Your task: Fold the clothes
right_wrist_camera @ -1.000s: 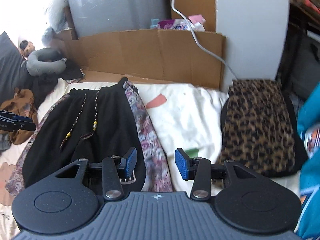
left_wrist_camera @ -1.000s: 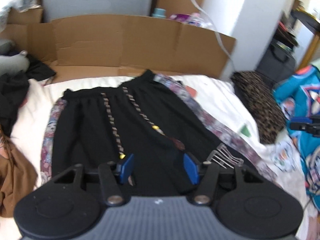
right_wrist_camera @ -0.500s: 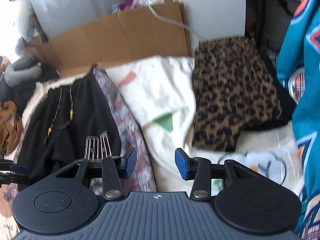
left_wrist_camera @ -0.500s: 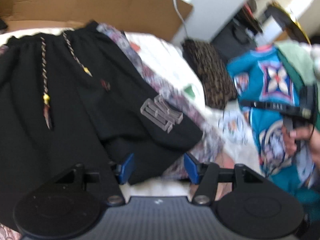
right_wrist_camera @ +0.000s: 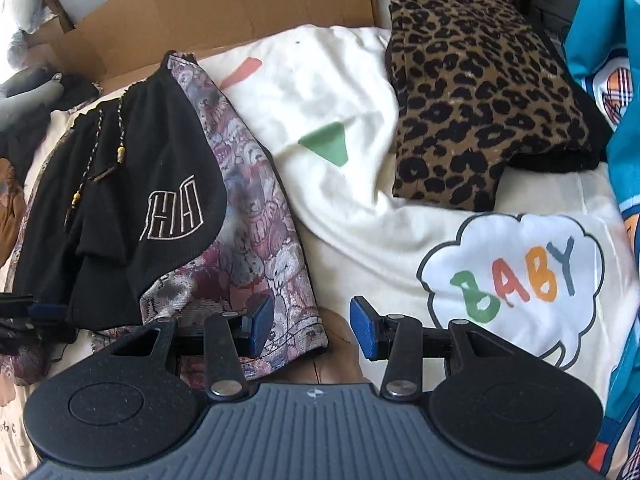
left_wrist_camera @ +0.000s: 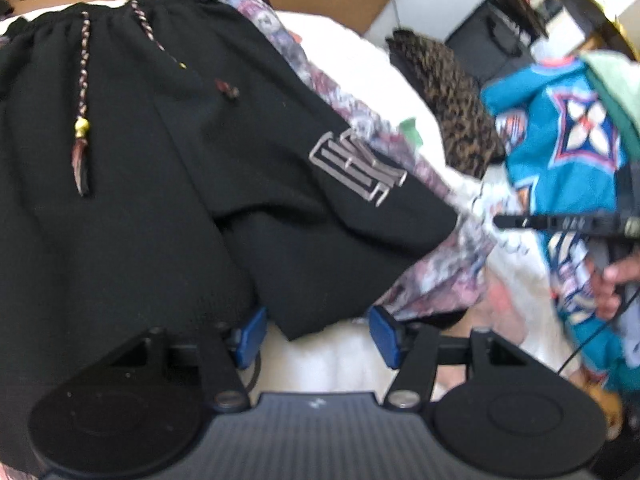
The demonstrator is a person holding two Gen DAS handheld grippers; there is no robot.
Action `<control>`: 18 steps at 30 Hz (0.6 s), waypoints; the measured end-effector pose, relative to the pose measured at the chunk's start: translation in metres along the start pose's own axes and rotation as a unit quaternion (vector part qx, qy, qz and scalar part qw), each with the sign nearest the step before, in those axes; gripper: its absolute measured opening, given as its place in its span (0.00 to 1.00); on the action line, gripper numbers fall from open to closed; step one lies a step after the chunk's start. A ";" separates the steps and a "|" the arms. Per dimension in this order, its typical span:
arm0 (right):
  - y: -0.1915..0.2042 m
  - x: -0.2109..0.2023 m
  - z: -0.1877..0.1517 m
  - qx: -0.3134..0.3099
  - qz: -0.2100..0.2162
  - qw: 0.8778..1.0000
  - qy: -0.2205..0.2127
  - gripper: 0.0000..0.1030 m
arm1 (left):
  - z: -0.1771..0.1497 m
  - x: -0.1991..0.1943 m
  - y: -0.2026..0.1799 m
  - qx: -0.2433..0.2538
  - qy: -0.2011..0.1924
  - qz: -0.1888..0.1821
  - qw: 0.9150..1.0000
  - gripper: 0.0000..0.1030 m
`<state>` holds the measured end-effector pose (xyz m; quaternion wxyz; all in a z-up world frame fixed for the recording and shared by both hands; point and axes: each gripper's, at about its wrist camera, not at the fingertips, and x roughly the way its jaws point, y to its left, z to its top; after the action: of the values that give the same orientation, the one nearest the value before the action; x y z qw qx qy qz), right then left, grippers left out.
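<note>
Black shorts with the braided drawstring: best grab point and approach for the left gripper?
Take the near hem corner of the right leg of the black shorts, which lies between the open fingers of the left gripper. Come in low from the near edge of the bed, along the sheet. That corner overhangs the patterned garment beneath, so only one layer gets pinched.
</note>
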<state>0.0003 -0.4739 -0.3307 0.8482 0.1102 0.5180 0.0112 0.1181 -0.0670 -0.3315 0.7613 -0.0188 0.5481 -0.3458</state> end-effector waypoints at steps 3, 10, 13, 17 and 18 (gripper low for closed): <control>-0.004 0.006 -0.001 0.010 -0.008 1.000 0.005 0.48 | -0.005 0.008 0.001 -0.002 0.013 0.010 1.000 0.58; -0.008 0.026 -0.009 0.018 -0.001 0.999 0.026 0.48 | 0.004 0.000 -0.004 0.012 -0.027 -0.009 1.000 0.51; -0.008 0.032 -0.014 0.023 0.004 0.999 0.030 0.48 | 0.009 -0.007 -0.005 0.021 -0.061 -0.022 0.998 0.50; -0.009 0.034 -0.017 0.040 0.019 0.999 0.023 0.48 | 0.019 -0.004 0.001 -0.002 -0.068 -0.052 0.996 0.50; -0.010 0.034 -0.018 0.044 0.024 0.999 0.020 0.48 | 0.019 -0.002 0.000 -0.002 -0.066 -0.054 0.996 0.50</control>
<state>-0.0003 -0.4761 -0.3703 0.8313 0.1600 0.5322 0.0111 0.1342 -0.0724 -0.3220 0.7758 -0.0729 0.4961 -0.3831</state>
